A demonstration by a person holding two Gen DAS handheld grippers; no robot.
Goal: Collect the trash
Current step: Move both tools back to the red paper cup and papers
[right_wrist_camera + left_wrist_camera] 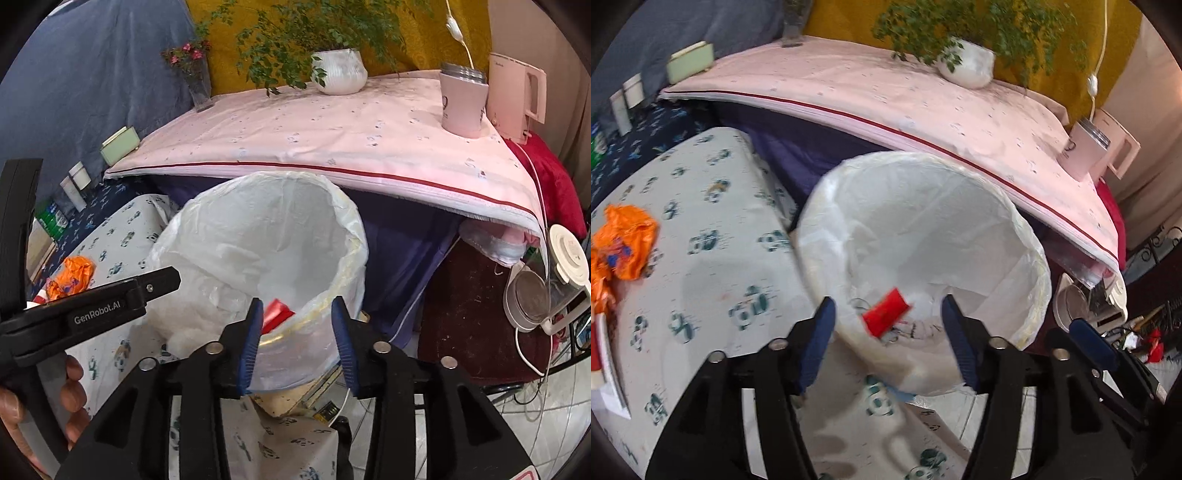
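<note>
Our left gripper [888, 325] and right gripper [297, 325] both gape empty; red wrapper [885, 311] in bin [1027, 229], orange wrapper [626, 245] left at the printed cloth's [701, 206] left edge.

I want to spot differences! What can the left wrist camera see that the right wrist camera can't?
Only the left wrist view shows the bin's bottom under the red wrapper and the left gripper, open. Only the right wrist view shows the flower vase, a person's hand and the right gripper, open. Both show the white-lined bin, orange wrapper and potted plant.
</note>
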